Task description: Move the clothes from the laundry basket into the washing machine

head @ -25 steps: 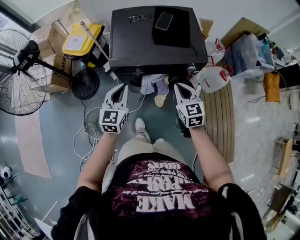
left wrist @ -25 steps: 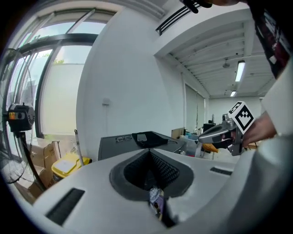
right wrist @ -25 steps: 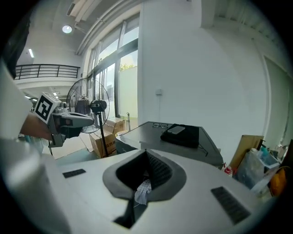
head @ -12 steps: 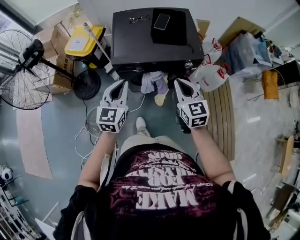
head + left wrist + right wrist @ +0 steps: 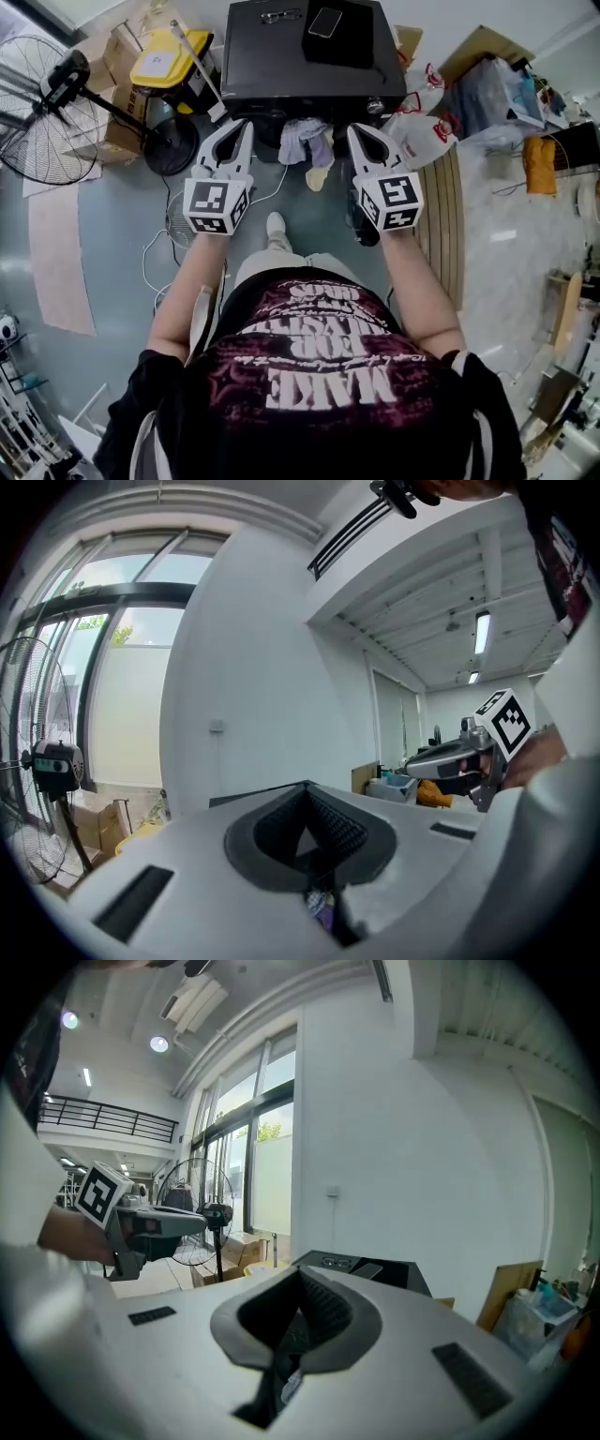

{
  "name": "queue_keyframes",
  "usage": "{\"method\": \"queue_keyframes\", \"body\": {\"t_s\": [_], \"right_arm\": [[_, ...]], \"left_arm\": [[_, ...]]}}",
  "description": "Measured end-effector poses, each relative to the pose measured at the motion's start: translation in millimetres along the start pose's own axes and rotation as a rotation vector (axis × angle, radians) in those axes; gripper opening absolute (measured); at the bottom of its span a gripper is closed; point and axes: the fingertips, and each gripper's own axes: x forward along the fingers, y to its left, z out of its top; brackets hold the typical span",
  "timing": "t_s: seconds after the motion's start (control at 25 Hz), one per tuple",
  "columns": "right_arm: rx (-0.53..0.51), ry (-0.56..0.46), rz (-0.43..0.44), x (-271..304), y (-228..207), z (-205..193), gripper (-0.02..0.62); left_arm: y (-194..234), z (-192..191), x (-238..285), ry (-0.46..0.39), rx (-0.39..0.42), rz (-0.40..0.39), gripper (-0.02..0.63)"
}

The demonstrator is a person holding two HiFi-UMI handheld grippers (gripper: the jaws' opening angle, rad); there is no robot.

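1. I have both grippers up in front of the person's chest, side by side, each pointing towards the black washing machine (image 5: 281, 66).
2. Left gripper (image 5: 240, 131): in its own view the jaws are pressed together at the tip with nothing caught between them, only white wall beyond.
3. Right gripper (image 5: 362, 133): same story. The jaws meet at the tip and they're empty, and past them I see the machine's top.
4. The clothes (image 5: 307, 142) are a pale, bluish-purple bundle spilling out of the machine's front, hanging just below its top edge. They sit between my two grippers in the head view, and neither gripper touches them.
5. A sliver of purple cloth (image 5: 321, 909) shows through the slot under the left jaws.
6. On top of the machine lie a pair of glasses (image 5: 281, 15) and a phone (image 5: 324, 21), the phone resting on a dark cloth.
7. A standing fan (image 5: 47, 112) is off to the left, and a white plastic bag (image 5: 427, 131) sits on the floor at the right.
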Motion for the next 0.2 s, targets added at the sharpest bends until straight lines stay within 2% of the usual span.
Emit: {"method": "queue_keyframes", "body": {"t_s": [0.2], "right_arm": [[-0.007,-0.006,0.008,-7,7,0,0.003]], "left_arm": [[-15,8,-10,-0.014,0.0,-0.007,0.005]]}}
